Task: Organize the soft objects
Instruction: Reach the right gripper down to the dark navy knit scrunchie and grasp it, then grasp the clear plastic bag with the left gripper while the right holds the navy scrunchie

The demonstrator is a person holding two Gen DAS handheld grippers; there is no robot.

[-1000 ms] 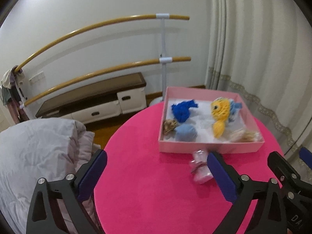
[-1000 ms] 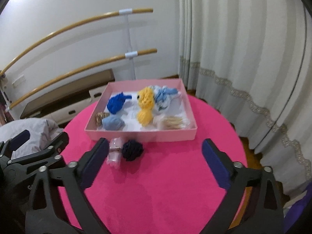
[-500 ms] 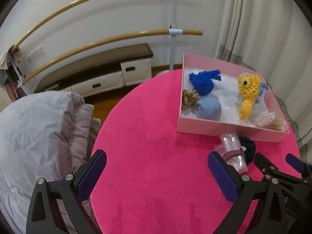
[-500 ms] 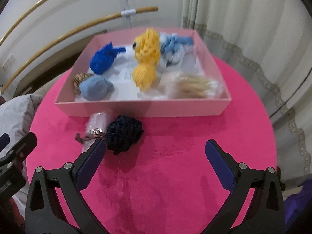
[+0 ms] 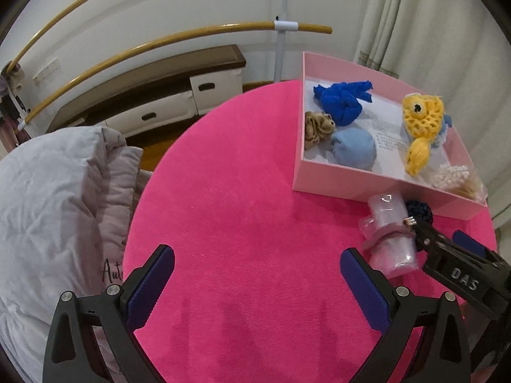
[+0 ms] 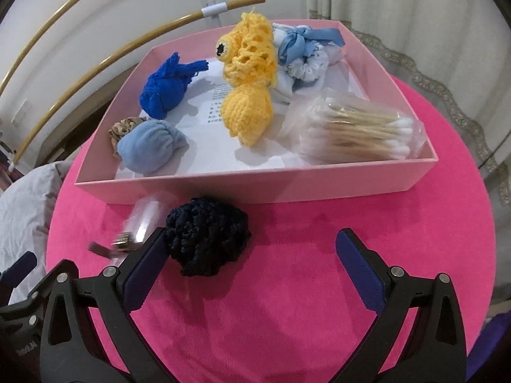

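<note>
A dark navy knitted ball (image 6: 206, 234) lies on the pink round table (image 6: 287, 287) just in front of the pink box (image 6: 255, 188). My right gripper (image 6: 252, 255) is open low over the table, its left finger beside the ball. Left of the ball lies a clear plastic roll with a clip (image 6: 140, 220), also seen as the clear roll (image 5: 391, 233) in the left wrist view. My left gripper (image 5: 255, 271) is open over bare table. The box (image 5: 335, 185) holds a yellow crochet fish (image 6: 249, 73), a blue cloth knot (image 6: 167, 87), a light blue ball (image 6: 150, 148) and bagged cotton swabs (image 6: 357, 131).
A grey quilt (image 5: 54, 198) lies off the table's left edge. Two wooden barre rails (image 5: 191, 36) and a low white cabinet (image 5: 166, 95) stand behind. Curtains (image 6: 415, 9) hang at the right. A tan scrunchie (image 5: 317, 126) sits in the box corner.
Both grippers have moved forward and down toward the table. The right gripper now has the navy ball beside its left finger; the box fills more of its view.
</note>
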